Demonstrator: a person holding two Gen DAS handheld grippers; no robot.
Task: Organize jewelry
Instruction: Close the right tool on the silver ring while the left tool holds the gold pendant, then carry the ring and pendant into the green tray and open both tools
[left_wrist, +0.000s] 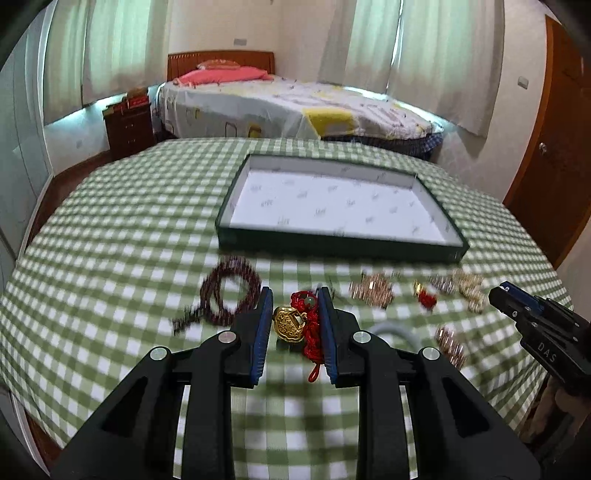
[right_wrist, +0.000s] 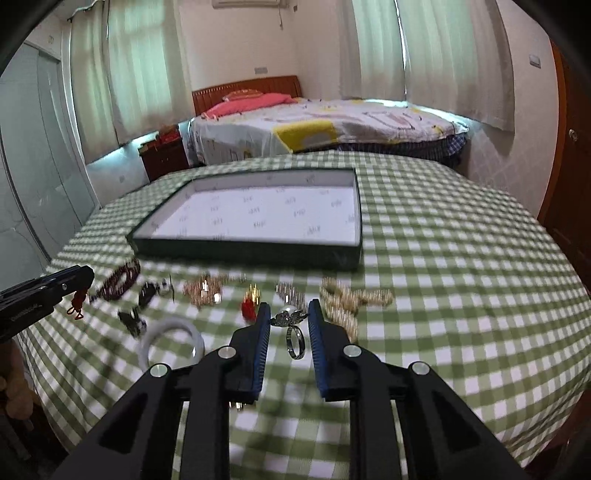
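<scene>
A woven green-and-white checked cloth (left_wrist: 110, 240) covers the table, matt and soft-looking. On it sits a tray (right_wrist: 251, 251) with dark matt outer walls and a white, paper-like printed lining. Just in front of the tray lie a glossy gold-coloured metal pendant (left_wrist: 286, 319) on knotted red cord, a shiny silver-toned ring (right_wrist: 295, 341) with a pearly bead, and a smooth white bangle (right_wrist: 171, 341). Both grippers are matt black plastic with ribbed blue pads (left_wrist: 263, 332).
</scene>
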